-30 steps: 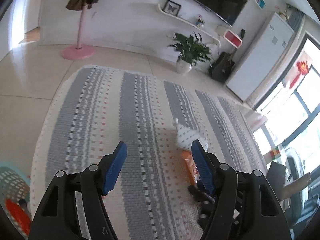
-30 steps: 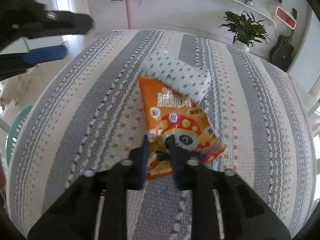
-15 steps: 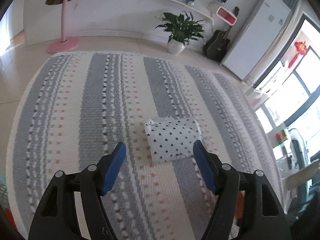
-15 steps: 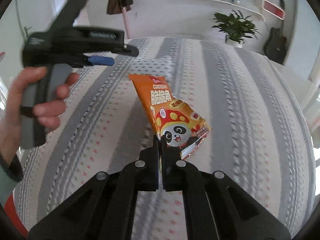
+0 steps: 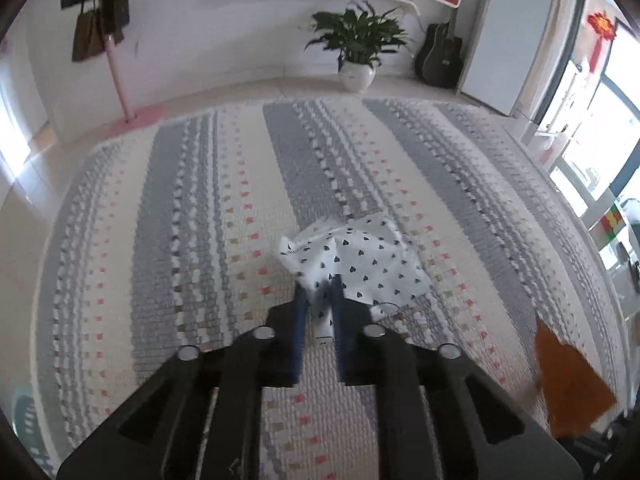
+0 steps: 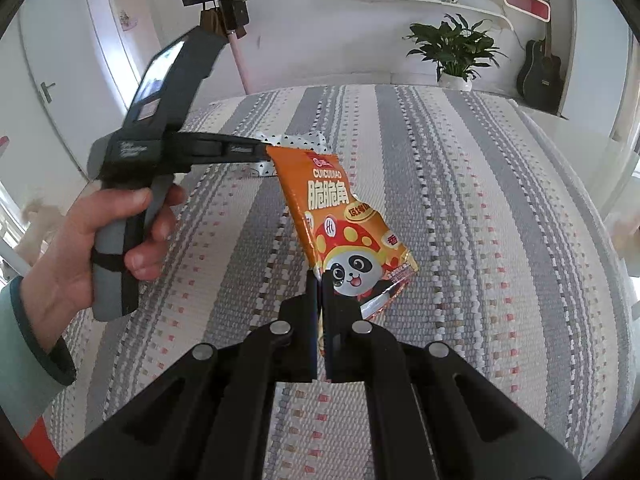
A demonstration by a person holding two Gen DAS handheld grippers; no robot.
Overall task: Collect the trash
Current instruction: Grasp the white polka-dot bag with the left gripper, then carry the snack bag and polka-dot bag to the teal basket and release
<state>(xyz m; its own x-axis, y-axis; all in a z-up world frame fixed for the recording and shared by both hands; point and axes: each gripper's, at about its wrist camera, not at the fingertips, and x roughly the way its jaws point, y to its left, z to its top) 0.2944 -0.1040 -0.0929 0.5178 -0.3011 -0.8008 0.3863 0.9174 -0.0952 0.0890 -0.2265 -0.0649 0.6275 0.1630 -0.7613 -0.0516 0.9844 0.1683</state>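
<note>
My left gripper (image 5: 319, 294) is shut on the near edge of a white bag with black hearts (image 5: 360, 256), which is crumpled on the striped rug (image 5: 180, 208). My right gripper (image 6: 319, 280) is shut on the lower corner of an orange panda snack bag (image 6: 340, 216) and holds it up above the rug. The snack bag also shows at the right edge of the left wrist view (image 5: 568, 384). In the right wrist view the left gripper's body (image 6: 160, 128) is held by a hand, and the white bag (image 6: 292, 142) peeks out behind the snack bag.
A potted plant (image 5: 358, 46), a guitar (image 5: 440, 56) and a white cabinet (image 5: 516, 32) stand along the far wall. A pink coat stand (image 5: 116, 76) is at the rug's far left. A teal basket (image 5: 24, 412) shows at the lower left edge.
My left gripper went from open around the white heart bag to shut on its edge, crumpling it. My right gripper lifted the orange snack bag higher off the rug.
</note>
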